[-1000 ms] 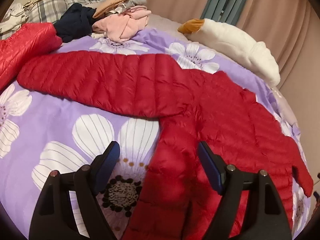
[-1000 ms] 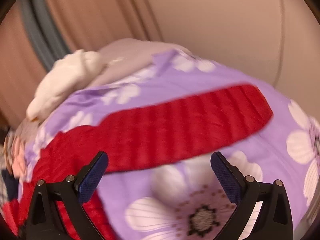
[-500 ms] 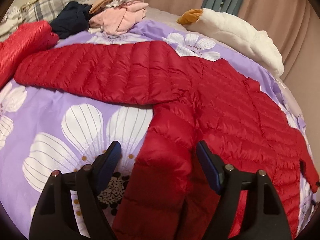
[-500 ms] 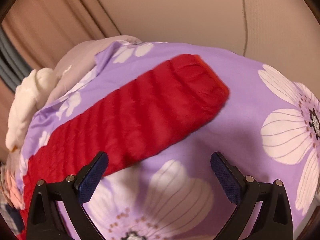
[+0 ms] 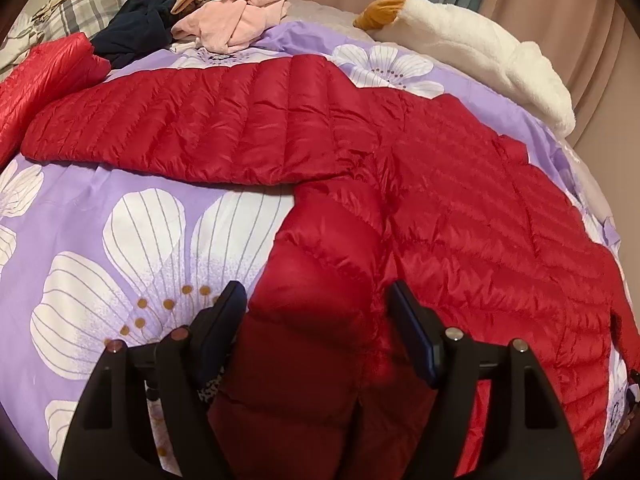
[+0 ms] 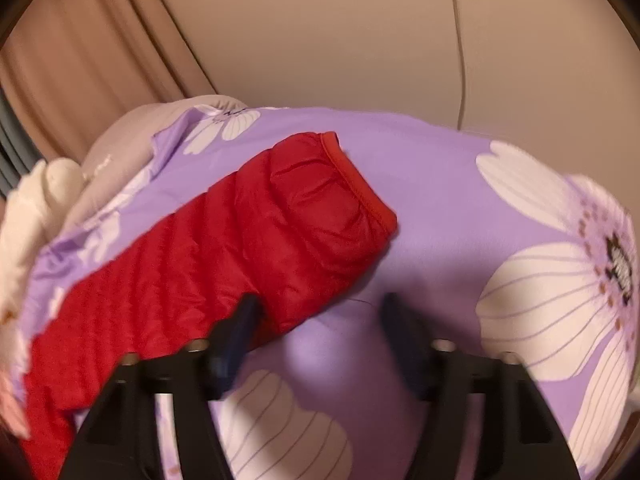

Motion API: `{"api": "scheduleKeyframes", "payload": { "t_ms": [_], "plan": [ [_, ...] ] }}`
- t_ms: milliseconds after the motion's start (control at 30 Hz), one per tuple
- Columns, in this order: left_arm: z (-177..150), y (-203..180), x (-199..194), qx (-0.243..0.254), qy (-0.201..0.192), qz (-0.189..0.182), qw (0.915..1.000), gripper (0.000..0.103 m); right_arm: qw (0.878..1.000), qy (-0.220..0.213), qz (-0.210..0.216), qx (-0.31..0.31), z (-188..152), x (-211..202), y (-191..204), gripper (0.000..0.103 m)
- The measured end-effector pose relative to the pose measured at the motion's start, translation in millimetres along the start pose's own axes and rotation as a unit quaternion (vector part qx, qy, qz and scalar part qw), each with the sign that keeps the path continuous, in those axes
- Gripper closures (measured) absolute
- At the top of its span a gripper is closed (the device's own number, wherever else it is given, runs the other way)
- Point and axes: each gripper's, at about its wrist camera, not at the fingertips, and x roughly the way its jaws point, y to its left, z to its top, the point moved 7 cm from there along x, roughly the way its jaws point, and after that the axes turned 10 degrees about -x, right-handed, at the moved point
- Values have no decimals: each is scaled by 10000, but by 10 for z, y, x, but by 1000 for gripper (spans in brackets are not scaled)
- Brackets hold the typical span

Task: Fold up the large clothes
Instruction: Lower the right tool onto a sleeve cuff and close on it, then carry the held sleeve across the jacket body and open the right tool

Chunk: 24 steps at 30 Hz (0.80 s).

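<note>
Red puffer jacket (image 5: 460,208) spread flat on the purple flowered bedspread (image 5: 120,240), both sleeves out; no fold made yet, all folding left

Left gripper (image 5: 318,320): jaws closing, jacket edge between them, pads not yet pressing

Right gripper (image 6: 316,320): jaws closing by the sleeve cuff (image 6: 352,184), only its lower edge between them, not clamped

No containers in view

Bed with lilac white-flowered cover (image 5: 132,200): red quilted puffer jacket (image 5: 460,208) spread flat; white plush toy (image 5: 472,48) at far edge; pile of folded clothes (image 5: 224,20) behind.
</note>
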Motion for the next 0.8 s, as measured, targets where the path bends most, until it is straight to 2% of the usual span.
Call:
{"api": "scheduleKeyframes", "payload": {
  "t_ms": [33,67,133,200,300,400,567,733,800],
  "plan": [
    [-5,-1,7,22,5,18,10000,30,10000,-61,-63,-35,-3,-10,-4,66],
    [-7,-4,16,28,8,24,10000,30,9999,-151,19,-29,8,-33,4,73],
    [-8,1,27,22,31,28,10000,29,9994,-241,209,110,45,-75,20,86],
    [-9,5,25,13,33,22,10000,30,9988,-417,267,-4,98,-154,96,92],
    [-13,-3,33,62,29,99,9999,29,9969,-633,229,-404,168,-281,299,93],
    [-18,-21,41,152,17,185,9997,29,9934,-820,576,-564,196,-387,561,95],
    [-8,-10,45,71,45,97,9999,29,9840,-956,1072,-1056,178,-559,1167,95],
    [0,-4,22,32,34,54,10000,29,9639,-1053,1582,-1865,-41,-778,2070,99],
    [4,5,22,3,49,18,10000,29,9485,-1082,2036,-2170,-221,-951,2504,99]
  ]
}}
